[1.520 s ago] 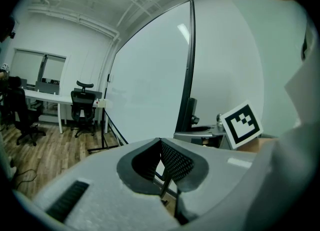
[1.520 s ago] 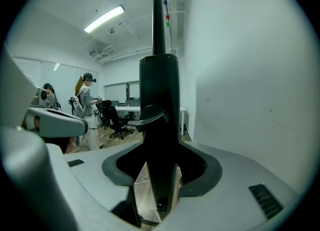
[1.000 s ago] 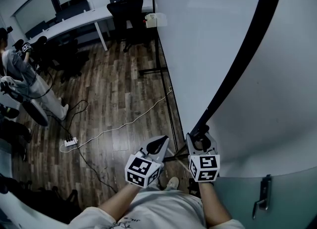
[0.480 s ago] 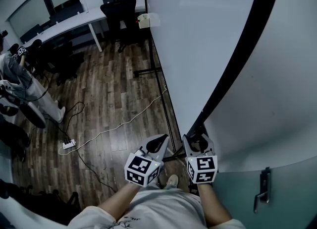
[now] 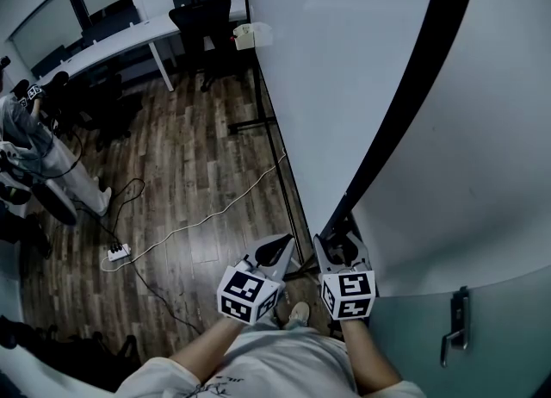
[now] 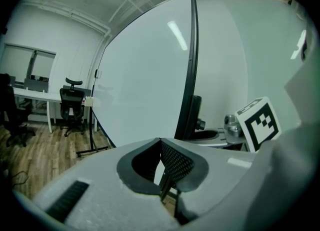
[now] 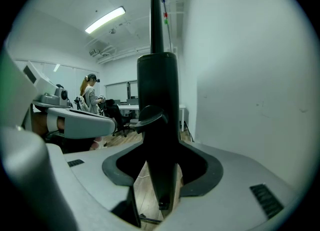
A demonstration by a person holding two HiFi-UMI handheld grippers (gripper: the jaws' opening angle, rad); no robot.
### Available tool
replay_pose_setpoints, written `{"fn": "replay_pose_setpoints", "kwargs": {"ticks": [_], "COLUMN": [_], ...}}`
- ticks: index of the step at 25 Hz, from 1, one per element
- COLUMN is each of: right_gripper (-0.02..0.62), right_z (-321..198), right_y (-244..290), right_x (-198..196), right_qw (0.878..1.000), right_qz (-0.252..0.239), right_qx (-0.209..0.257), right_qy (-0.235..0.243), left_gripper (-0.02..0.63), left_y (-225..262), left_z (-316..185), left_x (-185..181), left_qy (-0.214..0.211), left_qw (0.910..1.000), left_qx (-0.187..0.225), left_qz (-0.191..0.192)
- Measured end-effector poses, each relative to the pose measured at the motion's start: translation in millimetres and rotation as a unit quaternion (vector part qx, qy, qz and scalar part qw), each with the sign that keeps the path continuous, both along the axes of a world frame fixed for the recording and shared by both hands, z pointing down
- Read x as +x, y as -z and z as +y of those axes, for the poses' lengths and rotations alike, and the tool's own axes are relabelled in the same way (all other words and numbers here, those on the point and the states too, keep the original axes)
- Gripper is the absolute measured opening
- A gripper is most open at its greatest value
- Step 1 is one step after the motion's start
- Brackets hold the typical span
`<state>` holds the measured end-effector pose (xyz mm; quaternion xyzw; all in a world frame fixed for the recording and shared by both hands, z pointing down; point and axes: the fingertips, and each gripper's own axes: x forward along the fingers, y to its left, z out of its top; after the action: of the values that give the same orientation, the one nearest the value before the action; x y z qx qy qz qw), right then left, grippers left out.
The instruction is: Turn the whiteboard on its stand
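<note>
My right gripper (image 5: 343, 248) is clamped on the black frame (image 7: 157, 100) at the lower near corner of the whiteboard (image 5: 344, 60). My left gripper (image 5: 277, 251) hangs just beside it, jaws together on nothing. The board is upright on its stand (image 5: 250, 125) over the wood floor (image 5: 189, 181).

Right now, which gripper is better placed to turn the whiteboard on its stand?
The right gripper: its jaws clamp the black frame of the whiteboard. The left gripper is shut on nothing, beside it.

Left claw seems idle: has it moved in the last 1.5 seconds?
Yes: in the right gripper view, the left gripper has come rightward, closer to the whiteboard frame.
</note>
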<state>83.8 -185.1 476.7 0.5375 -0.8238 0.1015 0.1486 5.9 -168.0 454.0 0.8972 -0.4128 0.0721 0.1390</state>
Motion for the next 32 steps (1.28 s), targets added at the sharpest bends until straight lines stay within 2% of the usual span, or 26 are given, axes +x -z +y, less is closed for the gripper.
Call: {"fn": "replay_pose_setpoints", "kwargs": {"ticks": [14, 20, 28, 32], "right_gripper": [0.176, 0.13, 0.025, 0.008], "right_z": [20, 30, 39, 43], "right_y": [5, 9, 8, 9], "right_x": [11, 18, 20, 17], "right_qw": [1.0, 1.0, 0.999, 0.999], "right_qz": [-0.015, -0.019, -0.012, -0.014], "right_qx": [-0.01, -0.009, -0.011, -0.011], "right_qy": [-0.015, -0.022, -0.031, -0.027], "left_gripper": [0.011, 0.011, 0.011, 0.011], "left_y": [-4, -4, -6, -5], "left_z": [2, 8, 18, 22], "left_x": [16, 26, 29, 27], "left_qy": [-0.015, -0.023, -0.033, -0.033], "left_qw": [0.9999, 0.9997, 0.9994, 0.9994], "left_qx": [-0.003, -0.005, -0.007, -0.008], "left_qz": [0.003, 0.003, 0.002, 0.001]}}
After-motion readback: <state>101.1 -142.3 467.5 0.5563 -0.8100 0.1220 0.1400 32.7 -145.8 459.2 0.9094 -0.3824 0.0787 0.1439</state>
